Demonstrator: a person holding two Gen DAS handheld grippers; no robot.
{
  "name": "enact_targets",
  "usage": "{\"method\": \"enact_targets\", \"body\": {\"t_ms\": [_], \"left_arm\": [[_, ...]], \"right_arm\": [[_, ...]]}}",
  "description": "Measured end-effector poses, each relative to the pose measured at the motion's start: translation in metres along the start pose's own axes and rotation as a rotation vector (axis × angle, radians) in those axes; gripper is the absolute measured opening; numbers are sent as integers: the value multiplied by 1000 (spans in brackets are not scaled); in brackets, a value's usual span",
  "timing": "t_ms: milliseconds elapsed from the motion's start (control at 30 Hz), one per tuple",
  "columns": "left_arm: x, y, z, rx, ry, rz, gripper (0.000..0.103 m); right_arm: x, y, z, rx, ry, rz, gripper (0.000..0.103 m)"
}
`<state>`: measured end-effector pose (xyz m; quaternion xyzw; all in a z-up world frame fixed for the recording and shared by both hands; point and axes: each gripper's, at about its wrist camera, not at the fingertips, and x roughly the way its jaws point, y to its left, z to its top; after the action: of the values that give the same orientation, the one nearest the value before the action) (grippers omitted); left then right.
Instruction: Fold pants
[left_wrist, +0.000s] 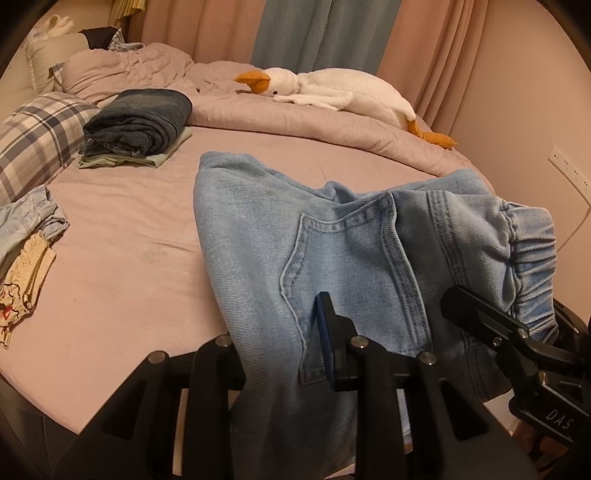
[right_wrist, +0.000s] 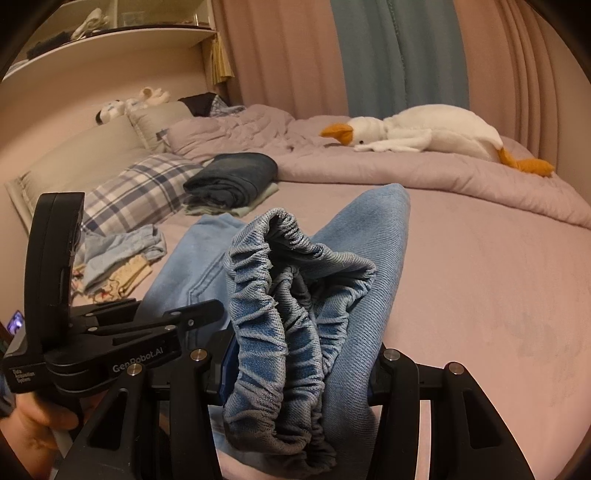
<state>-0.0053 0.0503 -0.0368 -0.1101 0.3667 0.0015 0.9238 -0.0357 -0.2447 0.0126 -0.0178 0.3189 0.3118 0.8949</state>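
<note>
Light blue denim pants (left_wrist: 280, 236) lie on the pink bed sheet (left_wrist: 122, 236) near its front edge. My left gripper (left_wrist: 284, 339) is shut on the pants beside the back pocket; cloth covers its left finger. My right gripper (right_wrist: 299, 369) is shut on the bunched elastic waistband (right_wrist: 291, 288) of the pants (right_wrist: 373, 251). The right gripper (left_wrist: 517, 343) shows at the right of the left wrist view. The left gripper (right_wrist: 207, 310) shows at the left of the right wrist view. The two hold the waist end side by side.
A stack of folded dark jeans (left_wrist: 140, 122) lies at the back left, beside a plaid pillow (left_wrist: 37, 140). Small crumpled clothes (left_wrist: 26, 236) lie at the left edge. A plush goose (left_wrist: 332, 88) rests on the rumpled duvet (left_wrist: 295, 118) at the back.
</note>
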Motion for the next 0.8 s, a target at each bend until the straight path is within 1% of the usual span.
{"method": "enact_targets", "body": {"t_ms": [300,633,800], "left_arm": [[-8,2,1,5,-29,21,25],[-17,5,2,-6,-45,29,25],[-22,6,4,-5,-61,31,25]], "right_arm": [[-4,11,3,-51,-21,-6,51],[-9,18,3,-70,-31,3,51],[-13,15,5,-74,-43,14,51]]}}
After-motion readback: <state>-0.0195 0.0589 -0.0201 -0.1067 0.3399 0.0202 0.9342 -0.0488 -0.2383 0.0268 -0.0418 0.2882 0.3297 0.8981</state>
